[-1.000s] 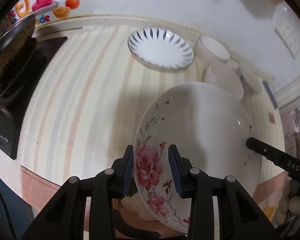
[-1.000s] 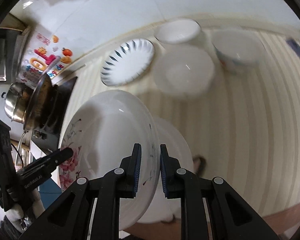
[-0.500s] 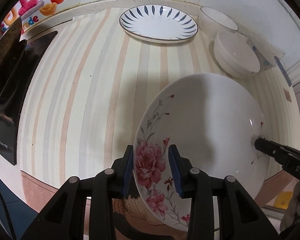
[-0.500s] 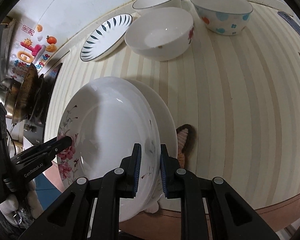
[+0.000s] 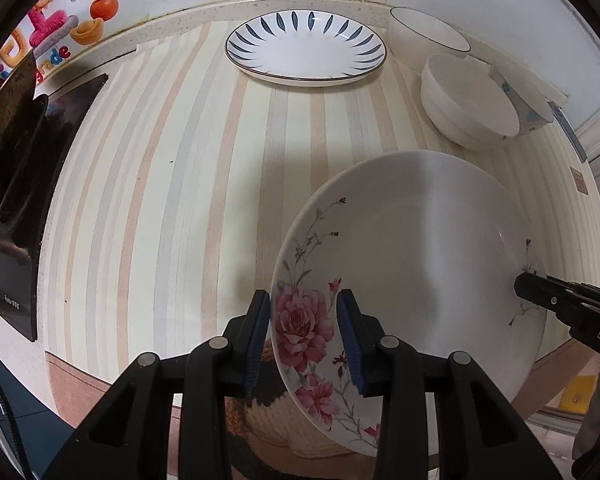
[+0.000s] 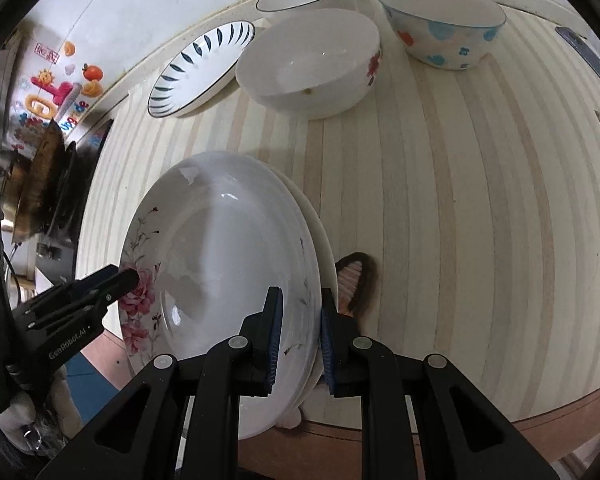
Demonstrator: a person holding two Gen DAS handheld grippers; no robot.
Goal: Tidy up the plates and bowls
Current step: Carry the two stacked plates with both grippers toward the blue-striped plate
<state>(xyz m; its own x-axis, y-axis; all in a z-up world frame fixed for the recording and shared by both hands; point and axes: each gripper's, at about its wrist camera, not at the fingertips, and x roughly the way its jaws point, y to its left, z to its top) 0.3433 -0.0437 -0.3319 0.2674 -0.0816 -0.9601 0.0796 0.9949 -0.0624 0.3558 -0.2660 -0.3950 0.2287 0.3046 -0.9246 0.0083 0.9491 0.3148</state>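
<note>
**Plate lowered toward the striped tabletop**

Since a second ago I've brought both claws down. My left claw (image 5: 304, 340) and right claw (image 6: 298, 336) point steeply downward, each clamped on opposite rims of the white rose-patterned ceramic plate (image 5: 412, 264), tilted over the striped tabletop (image 5: 172, 184). Beyond them, empty bowls and a blue-petal plate (image 5: 306, 48).

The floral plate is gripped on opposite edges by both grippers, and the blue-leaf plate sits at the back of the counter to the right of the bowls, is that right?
Not quite. The floral plate is gripped on opposite edges by the left gripper and right gripper, but the blue-leaf plate sits to the left of the bowls, as both wrist views show.
</note>
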